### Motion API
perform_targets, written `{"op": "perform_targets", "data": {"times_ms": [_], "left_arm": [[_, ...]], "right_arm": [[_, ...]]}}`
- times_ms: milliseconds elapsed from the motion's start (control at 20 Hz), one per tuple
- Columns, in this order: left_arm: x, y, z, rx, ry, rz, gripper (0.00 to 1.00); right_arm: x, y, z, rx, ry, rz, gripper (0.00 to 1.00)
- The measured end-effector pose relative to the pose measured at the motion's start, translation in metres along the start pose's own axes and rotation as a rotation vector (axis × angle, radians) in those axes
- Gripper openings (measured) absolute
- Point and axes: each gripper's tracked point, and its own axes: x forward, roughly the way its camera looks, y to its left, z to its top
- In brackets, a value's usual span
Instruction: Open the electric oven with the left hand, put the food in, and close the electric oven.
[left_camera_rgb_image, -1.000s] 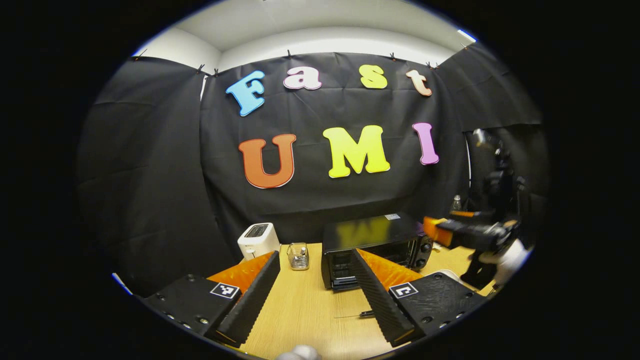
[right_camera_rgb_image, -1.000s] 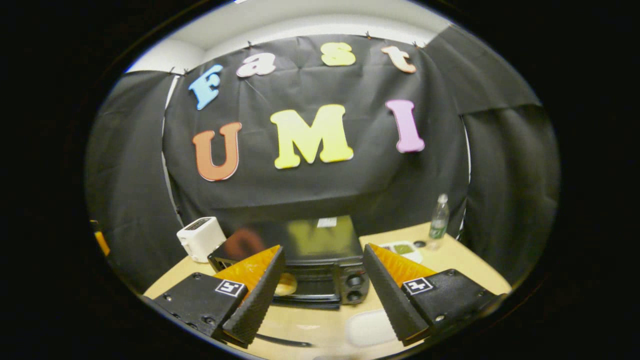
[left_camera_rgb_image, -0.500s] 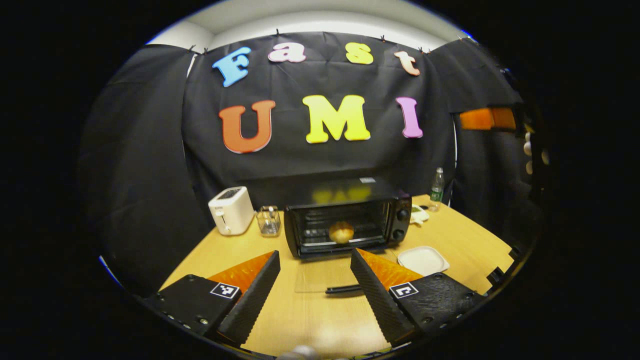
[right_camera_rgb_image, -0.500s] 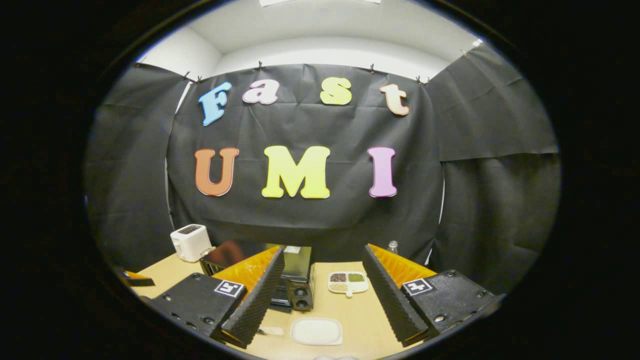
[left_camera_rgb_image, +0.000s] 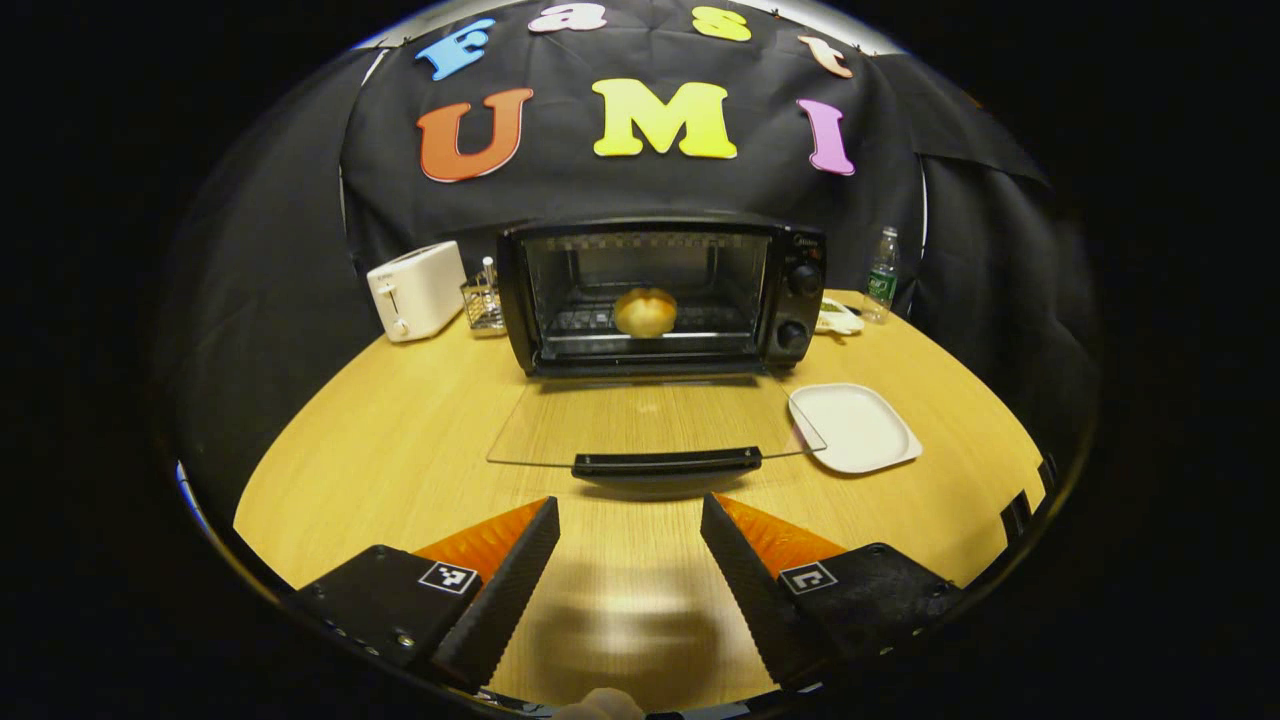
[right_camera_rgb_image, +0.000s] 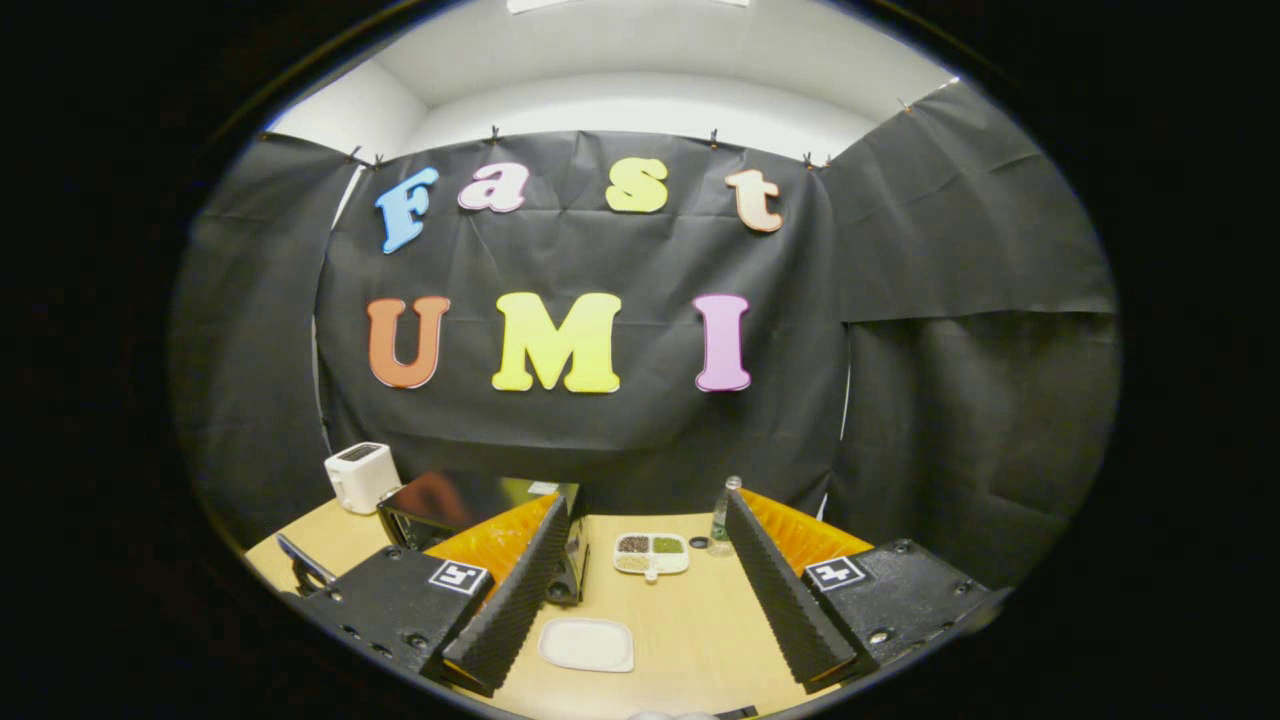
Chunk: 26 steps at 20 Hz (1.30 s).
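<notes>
The oven (left_camera_rgb_image: 660, 295) stood at the back of the table (left_camera_rgb_image: 400, 440) with its glass door (left_camera_rgb_image: 650, 425) dropped flat, and the bun (left_camera_rgb_image: 645, 311) sat on the rack inside. The left gripper (left_camera_rgb_image: 628, 560) hovered just short of the door's handle (left_camera_rgb_image: 667, 462), fingers spread wide and holding nothing. The right gripper (right_camera_rgb_image: 640, 590) was likewise wide open and empty above the white plate (right_camera_rgb_image: 587, 644), with the oven (right_camera_rgb_image: 470, 510) off to its left.

Glossy black oven (left_camera_rgb_image: 660, 235) with clear glass door (left_camera_rgb_image: 650, 420) on a matt wood-grain table (left_camera_rgb_image: 400, 420)
</notes>
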Motion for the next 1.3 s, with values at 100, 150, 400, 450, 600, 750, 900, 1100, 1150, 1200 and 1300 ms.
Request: {"op": "perform_targets", "data": {"times_ms": [100, 150, 400, 450, 600, 750, 900, 1100, 1150, 1200, 1300], "left_arm": [[0.015, -0.003, -0.008, 0.000, 0.021, 0.005, 0.94], [0.023, -0.008, -0.014, -0.007, 0.038, -0.007, 0.94], [0.049, -0.019, -0.022, -0.004, 0.067, -0.022, 0.94], [0.053, -0.020, -0.024, 0.003, 0.073, -0.022, 0.94], [0.063, -0.019, -0.030, 0.012, 0.097, -0.023, 0.94], [0.072, -0.018, -0.027, 0.020, 0.093, -0.023, 0.95], [0.073, -0.018, -0.026, 0.020, 0.097, -0.022, 0.93], [0.069, -0.019, -0.019, 0.004, 0.097, -0.025, 0.93], [0.066, -0.018, -0.016, 0.005, 0.094, -0.025, 0.93], [0.064, -0.018, -0.011, 0.003, 0.089, -0.025, 0.93], [0.060, -0.019, 0.002, -0.004, 0.080, -0.029, 0.93]], "right_arm": [[0.001, 0.000, 0.000, 0.012, 0.005, 0.004, 0.96], [0.003, -0.001, -0.002, 0.015, 0.006, 0.007, 0.96], [0.007, -0.001, 0.006, 0.012, -0.004, 0.005, 1.00], [0.007, 0.000, 0.009, 0.012, -0.014, 0.008, 0.96], [0.011, 0.005, 0.016, 0.016, -0.028, 0.015, 0.96], [0.015, 0.004, 0.017, 0.021, -0.029, 0.014, 0.96], [0.016, 0.002, 0.014, 0.023, -0.019, 0.010, 0.96], [0.019, 0.001, 0.013, 0.033, -0.012, 0.011, 1.00], [0.019, 0.001, 0.011, 0.038, -0.010, 0.014, 1.00], [0.020, 0.001, 0.011, 0.044, -0.008, 0.016, 1.00], [0.022, 0.000, 0.011, 0.056, -0.008, 0.017, 1.00]]}}
